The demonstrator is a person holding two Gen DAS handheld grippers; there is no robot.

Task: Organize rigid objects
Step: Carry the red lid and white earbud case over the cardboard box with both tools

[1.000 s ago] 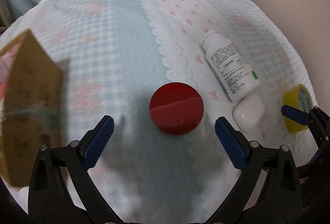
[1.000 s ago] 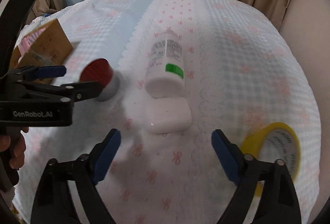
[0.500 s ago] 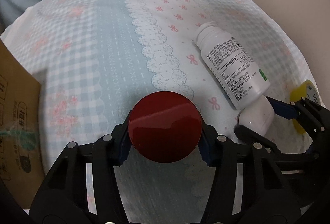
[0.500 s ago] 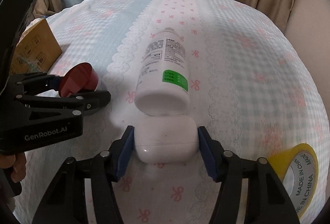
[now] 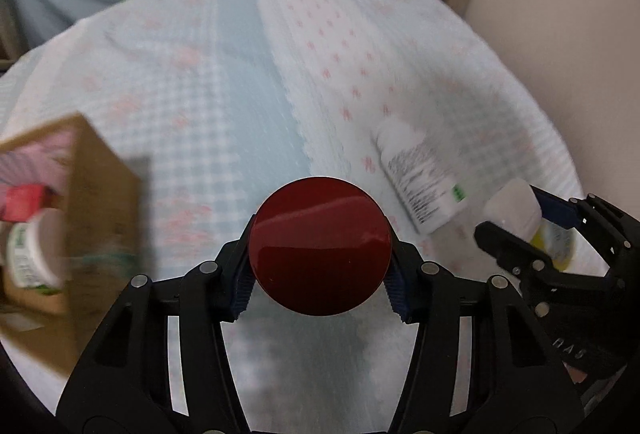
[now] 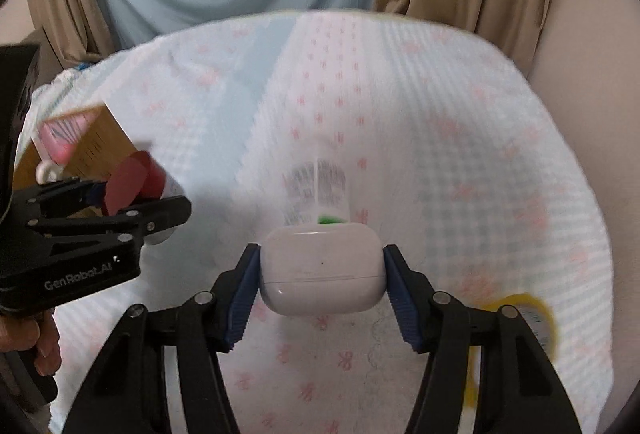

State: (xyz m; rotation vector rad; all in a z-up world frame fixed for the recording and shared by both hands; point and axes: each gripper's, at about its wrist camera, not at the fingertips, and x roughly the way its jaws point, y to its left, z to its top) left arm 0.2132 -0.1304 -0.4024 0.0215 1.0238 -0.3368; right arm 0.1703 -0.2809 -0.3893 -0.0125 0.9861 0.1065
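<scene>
Both jaws are closed on loads: left gripper (image 5: 320, 290) holds round red-lidded jar (image 5: 319, 245), right gripper (image 6: 321, 298) white plastic earbud case (image 6: 322, 270); I judge cardboard box (image 5: 100, 202) half filled, white bottle (image 5: 424, 178) and yellow tape roll (image 6: 532, 318) left

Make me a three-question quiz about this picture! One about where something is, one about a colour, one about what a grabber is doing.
1. Where is the cardboard box?
A. left of the red-lidded jar
B. right of it
C. under it

2. What colour is the tape roll?
A. green
B. yellow
C. black

3. What is the right gripper doing?
A. open and empty
B. shut on the white bottle
C. shut on the white earbud case

Answers: 1 A, the box sits at the left edge of the left wrist view; 2 B, its rim is yellow; 3 C, both blue pads press the case's sides.
</scene>
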